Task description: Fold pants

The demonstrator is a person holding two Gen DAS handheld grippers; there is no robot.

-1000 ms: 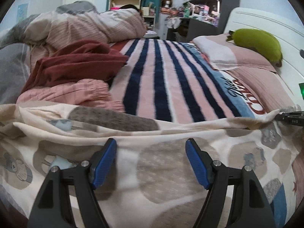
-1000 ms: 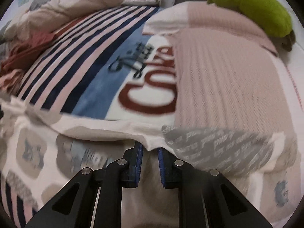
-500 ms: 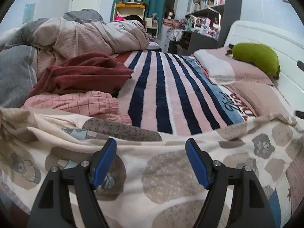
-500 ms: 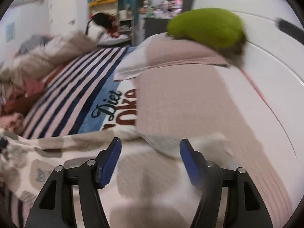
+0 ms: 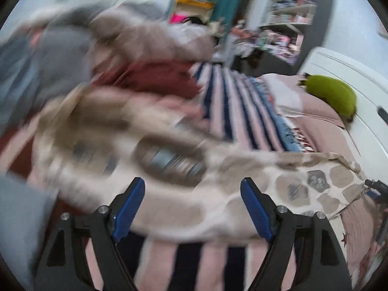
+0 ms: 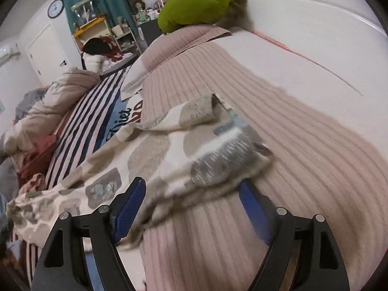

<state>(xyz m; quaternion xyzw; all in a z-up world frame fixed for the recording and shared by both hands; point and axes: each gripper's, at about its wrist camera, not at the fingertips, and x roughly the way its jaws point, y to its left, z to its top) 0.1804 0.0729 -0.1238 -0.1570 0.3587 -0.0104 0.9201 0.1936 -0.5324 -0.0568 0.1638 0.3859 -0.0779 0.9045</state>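
Both grippers have their fingers spread wide — the left gripper (image 5: 192, 208) and right gripper (image 6: 192, 208) grip nothing. The patterned pants (image 6: 150, 160) lie spread just beyond them, across the striped blanket (image 6: 89, 118) — one end on the pink ribbed cover (image 6: 278, 126). The green pillow (image 6: 201, 2) lies far beyond the pants.

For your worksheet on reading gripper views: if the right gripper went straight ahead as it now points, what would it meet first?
Probably the patterned pants, lying between the open right gripper fingers on the pink ribbed cover; depth is uncertain.
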